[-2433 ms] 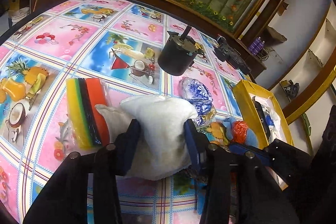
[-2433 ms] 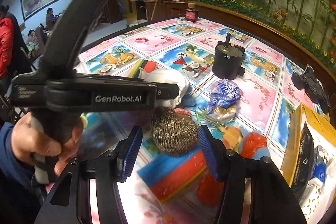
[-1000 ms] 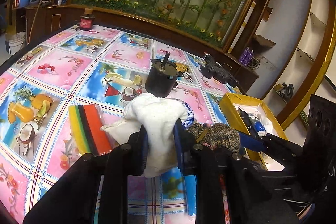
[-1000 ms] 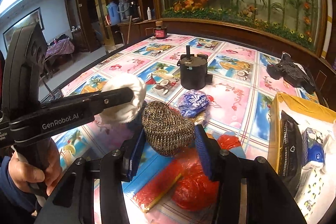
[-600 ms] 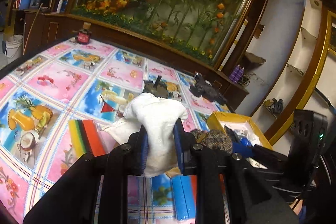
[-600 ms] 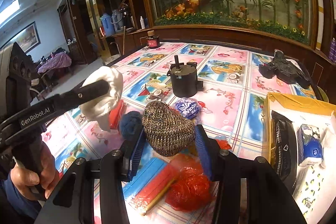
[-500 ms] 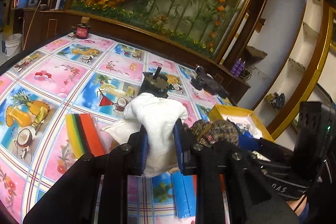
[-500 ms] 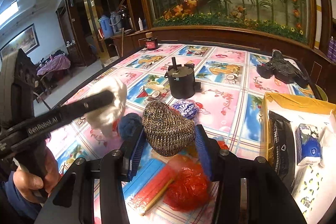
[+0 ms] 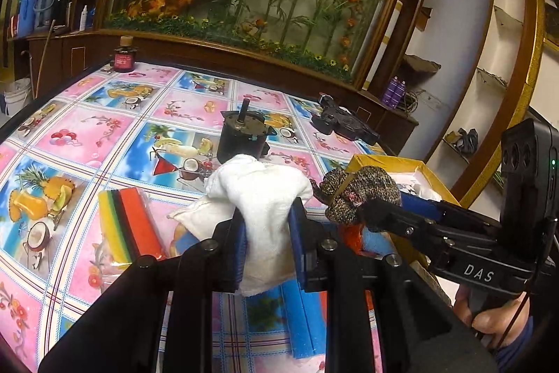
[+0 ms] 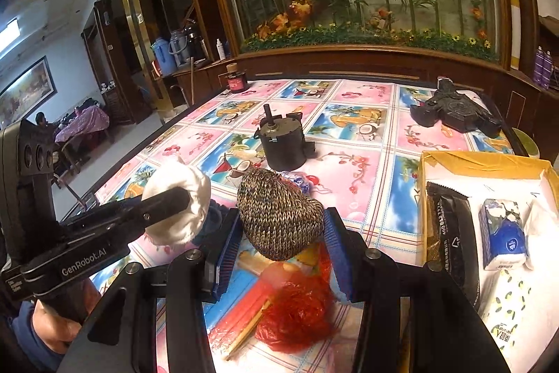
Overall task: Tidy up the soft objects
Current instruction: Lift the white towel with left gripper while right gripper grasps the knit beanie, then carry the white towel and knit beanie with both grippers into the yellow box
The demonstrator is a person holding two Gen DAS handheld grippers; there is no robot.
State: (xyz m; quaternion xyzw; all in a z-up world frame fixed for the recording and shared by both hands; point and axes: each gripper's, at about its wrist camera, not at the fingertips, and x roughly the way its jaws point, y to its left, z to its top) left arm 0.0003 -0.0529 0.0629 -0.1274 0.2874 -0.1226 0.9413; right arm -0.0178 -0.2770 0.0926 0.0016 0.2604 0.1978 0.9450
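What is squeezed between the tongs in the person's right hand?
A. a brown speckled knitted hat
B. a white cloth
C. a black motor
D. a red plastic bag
A: in the right wrist view the right tongs press both blue pads on the knitted hat, held up above the red bag.

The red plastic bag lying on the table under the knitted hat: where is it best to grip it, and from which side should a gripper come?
Grip the red plastic bag on its raised, crumpled middle, coming from above with the jaws astride the bunch. It lies loose and rumpled on the table, so its edges probably offer little hold. The right gripper is shut on the knitted hat, so it must first set that down.
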